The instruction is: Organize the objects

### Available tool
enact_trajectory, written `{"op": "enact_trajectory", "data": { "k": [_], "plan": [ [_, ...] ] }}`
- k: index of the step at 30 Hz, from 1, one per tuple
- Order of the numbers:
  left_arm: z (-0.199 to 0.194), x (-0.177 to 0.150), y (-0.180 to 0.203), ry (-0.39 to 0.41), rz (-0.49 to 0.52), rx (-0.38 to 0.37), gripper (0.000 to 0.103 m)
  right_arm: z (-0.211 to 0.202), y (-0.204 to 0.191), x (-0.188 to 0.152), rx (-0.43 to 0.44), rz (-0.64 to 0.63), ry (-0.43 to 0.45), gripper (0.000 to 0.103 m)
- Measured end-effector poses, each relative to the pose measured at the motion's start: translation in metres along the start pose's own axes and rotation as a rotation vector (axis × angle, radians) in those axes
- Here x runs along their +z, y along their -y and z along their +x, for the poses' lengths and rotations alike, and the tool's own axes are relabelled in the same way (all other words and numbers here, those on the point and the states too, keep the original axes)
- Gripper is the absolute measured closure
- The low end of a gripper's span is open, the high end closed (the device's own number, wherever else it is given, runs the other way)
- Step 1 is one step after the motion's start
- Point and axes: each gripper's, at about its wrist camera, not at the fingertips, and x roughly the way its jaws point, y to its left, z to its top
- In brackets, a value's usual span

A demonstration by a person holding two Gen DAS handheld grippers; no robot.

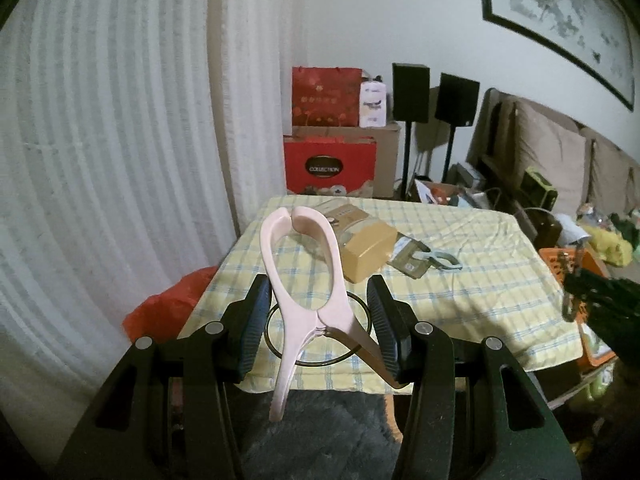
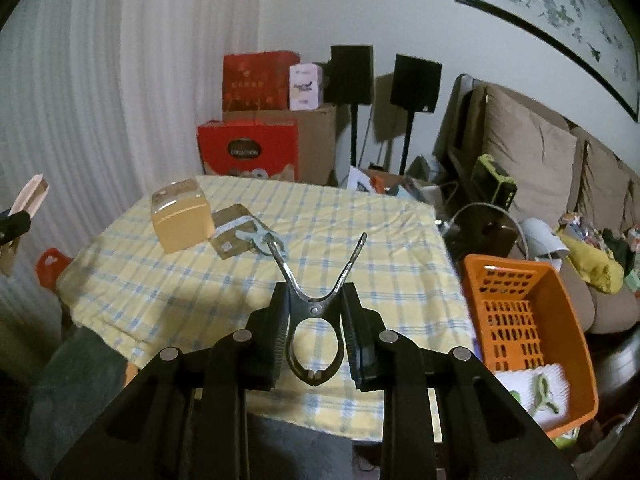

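The left tongs clench a light, stiff pink clip by its springy handles above the desk; the right tongs clench a slippery metal clip.

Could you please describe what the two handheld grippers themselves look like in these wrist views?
Both the left gripper and right gripper are matte black with angular, triangular cut-outs in the arms and round silver pivot bolts. Their fingers carry ribbed, dark bluish pads. No cables, markings, hands or sleeves are visible.
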Motion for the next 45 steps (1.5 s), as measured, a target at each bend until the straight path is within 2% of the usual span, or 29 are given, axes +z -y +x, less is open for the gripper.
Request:
{"op": "enact_trajectory", "data": {
  "k": [6,13,20,22,26,32,45],
  "plan": [
    [-0.009,0.001,0.014,0.02,0.032,0.016,0.057,-0.041,0.014,-0.008,-0.024,-0.075,0.036,0.078],
    [-0.016,0.003,0.043,0.012,0.075,0.04,0.057,-0.09,0.062,-0.028,-0.027,0.047,0.136,0.078],
    [-0.023,0.003,0.078,0.027,0.125,0.073,0.057,-0.096,0.09,-0.045,-0.013,0.069,0.137,0.078],
    [-0.022,0.003,0.085,0.032,0.132,0.102,0.057,-0.093,0.095,-0.045,0.003,0.07,0.126,0.078],
    [-0.021,0.007,0.1,0.043,0.13,0.109,0.057,-0.097,0.104,-0.042,0.035,0.085,0.142,0.078],
    [-0.024,0.012,0.125,0.048,0.147,0.067,0.057,-0.106,0.117,-0.035,0.036,0.097,0.174,0.078],
    [-0.053,0.03,0.156,0.13,0.162,0.006,0.057,-0.129,0.136,-0.027,-0.009,0.117,0.221,0.078]
  ]
}}
